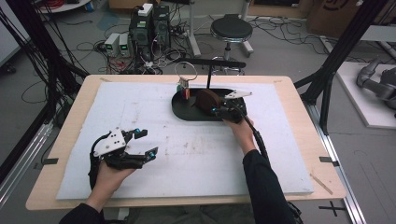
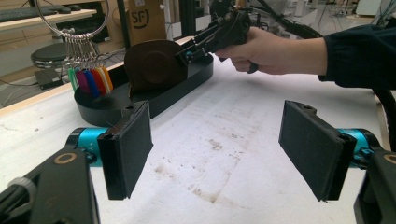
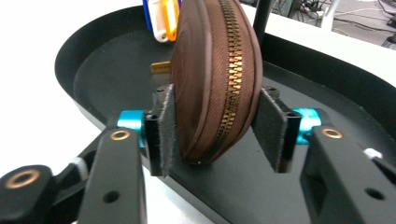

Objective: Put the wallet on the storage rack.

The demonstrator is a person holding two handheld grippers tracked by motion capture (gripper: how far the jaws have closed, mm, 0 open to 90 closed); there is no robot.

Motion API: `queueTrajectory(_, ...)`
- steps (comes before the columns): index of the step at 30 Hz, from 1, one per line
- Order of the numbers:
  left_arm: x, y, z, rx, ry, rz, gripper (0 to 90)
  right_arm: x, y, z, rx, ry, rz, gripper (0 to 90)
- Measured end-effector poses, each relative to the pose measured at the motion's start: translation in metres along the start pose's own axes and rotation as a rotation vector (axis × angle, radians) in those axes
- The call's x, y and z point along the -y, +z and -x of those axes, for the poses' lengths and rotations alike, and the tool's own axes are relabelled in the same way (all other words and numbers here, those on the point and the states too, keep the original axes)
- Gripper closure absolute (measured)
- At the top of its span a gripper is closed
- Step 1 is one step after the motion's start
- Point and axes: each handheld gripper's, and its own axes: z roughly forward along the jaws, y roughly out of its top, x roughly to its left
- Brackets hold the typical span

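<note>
Standing on edge between the jaws of the right gripper (image 3: 215, 133), the brown zip pouch (image 3: 215, 79) rests in the black oval tray (image 3: 116, 70) with its brass zipper facing the gripper's camera. The jaws are parted, with a sliver of gap visible on each side of the pouch, so the pads flank it without pressing. Just beyond the pouch, farther into the tray, hang coloured key tags (image 3: 161, 16) from a wire ring (image 1: 186, 70). Seen from above, the right gripper (image 1: 223, 112) reaches into the tray's near right end, pouch (image 1: 207, 100) directly ahead of it. Well apart on the white mat (image 1: 187, 154), the left gripper (image 2: 217, 154) holds its jaws wide with nothing between them; the tray lies ahead of it and to its left.
</note>
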Motion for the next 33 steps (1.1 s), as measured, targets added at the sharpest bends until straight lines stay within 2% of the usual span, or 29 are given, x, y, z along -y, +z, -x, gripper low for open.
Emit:
queueTrajectory(5,0.000,-0.001,0.000,-0.003,0.002,-0.002,25.5,-0.003,-0.007,-0.001,0.026,-0.025,-0.020,40.2)
queueTrajectory(12,-0.001,-0.001,-0.002,-0.011,0.004,-0.005,25.6,-0.004,-0.025,-0.002,0.004,-0.038,-0.019,34.7)
queueTrajectory(18,0.000,0.003,-0.004,-0.024,0.000,-0.016,25.6,0.000,-0.048,0.001,-0.041,-0.049,0.002,29.5)
queueTrajectory(24,0.001,0.005,-0.007,-0.040,-0.010,-0.035,25.6,0.006,-0.078,0.002,-0.083,-0.049,0.035,25.7)
queueTrajectory(26,0.003,0.006,-0.008,-0.076,-0.017,-0.058,25.6,0.010,-0.089,0.002,-0.091,-0.046,0.052,24.0)
queueTrajectory(28,0.004,0.007,-0.010,-0.083,-0.031,-0.066,25.6,0.014,-0.098,0.003,-0.096,-0.043,0.064,22.5)
queueTrajectory(33,0.007,0.005,-0.014,-0.139,-0.049,-0.079,25.6,0.027,-0.122,0.005,-0.109,-0.028,0.098,22.0)
